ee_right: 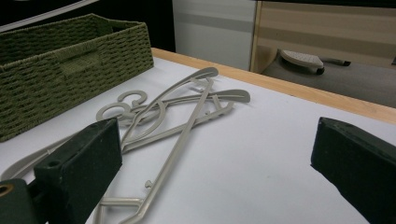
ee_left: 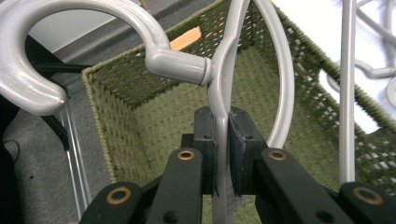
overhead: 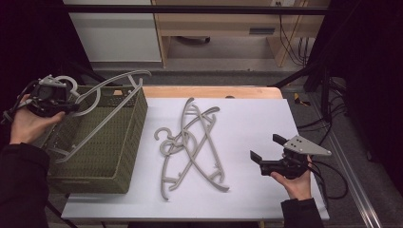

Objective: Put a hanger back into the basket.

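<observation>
A basket (overhead: 121, 142) stands on the desk's (overhead: 256, 123) left part, and one hanger (overhead: 102, 109) slants above its opening. To its right, several hangers (overhead: 192, 142) lie crossed in a pile at the desk's middle.

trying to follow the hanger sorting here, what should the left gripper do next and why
Probably lower it a little further into the green woven basket and then open. The left gripper is shut on the grey hanger just below its hook, and the hanger lies tilted across the basket, its far end sticking up past the rim. Other hangers wait on the table by the open right gripper.
</observation>
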`<state>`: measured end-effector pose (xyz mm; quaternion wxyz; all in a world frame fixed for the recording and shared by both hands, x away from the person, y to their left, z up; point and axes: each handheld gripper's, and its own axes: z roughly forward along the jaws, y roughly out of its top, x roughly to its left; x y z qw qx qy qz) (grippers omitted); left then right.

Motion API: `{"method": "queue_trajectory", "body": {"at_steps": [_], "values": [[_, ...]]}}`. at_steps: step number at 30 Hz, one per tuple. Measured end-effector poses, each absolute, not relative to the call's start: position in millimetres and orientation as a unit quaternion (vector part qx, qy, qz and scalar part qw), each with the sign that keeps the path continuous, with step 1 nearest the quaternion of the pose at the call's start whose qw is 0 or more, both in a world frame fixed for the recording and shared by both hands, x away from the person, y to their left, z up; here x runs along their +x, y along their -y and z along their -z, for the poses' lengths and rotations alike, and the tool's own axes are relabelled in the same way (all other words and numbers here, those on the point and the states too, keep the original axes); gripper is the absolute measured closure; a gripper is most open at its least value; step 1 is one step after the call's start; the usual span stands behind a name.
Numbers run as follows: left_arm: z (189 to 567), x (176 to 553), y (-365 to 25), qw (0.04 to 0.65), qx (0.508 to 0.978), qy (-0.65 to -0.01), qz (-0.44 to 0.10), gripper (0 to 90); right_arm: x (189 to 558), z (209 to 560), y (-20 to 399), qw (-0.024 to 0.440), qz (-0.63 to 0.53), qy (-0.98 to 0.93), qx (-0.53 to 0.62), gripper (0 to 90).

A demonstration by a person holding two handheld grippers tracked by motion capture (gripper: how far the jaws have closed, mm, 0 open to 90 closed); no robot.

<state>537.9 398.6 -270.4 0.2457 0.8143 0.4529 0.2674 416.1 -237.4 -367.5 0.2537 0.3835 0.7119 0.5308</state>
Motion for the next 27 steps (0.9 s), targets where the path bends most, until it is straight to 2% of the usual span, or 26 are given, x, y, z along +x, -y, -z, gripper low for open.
{"method": "queue_trajectory", "body": {"at_steps": [15, 27], "values": [[295, 549, -412, 0.219, 0.813, -0.459, -0.282, 82.6, 419, 371, 236, 0.255, -0.522, -0.718, 0.383, 2.3], [323, 551, -421, 0.192, 0.813, -0.478, -0.273, 82.7, 419, 371, 236, 0.255, -0.522, -0.718, 0.383, 2.3]]}}
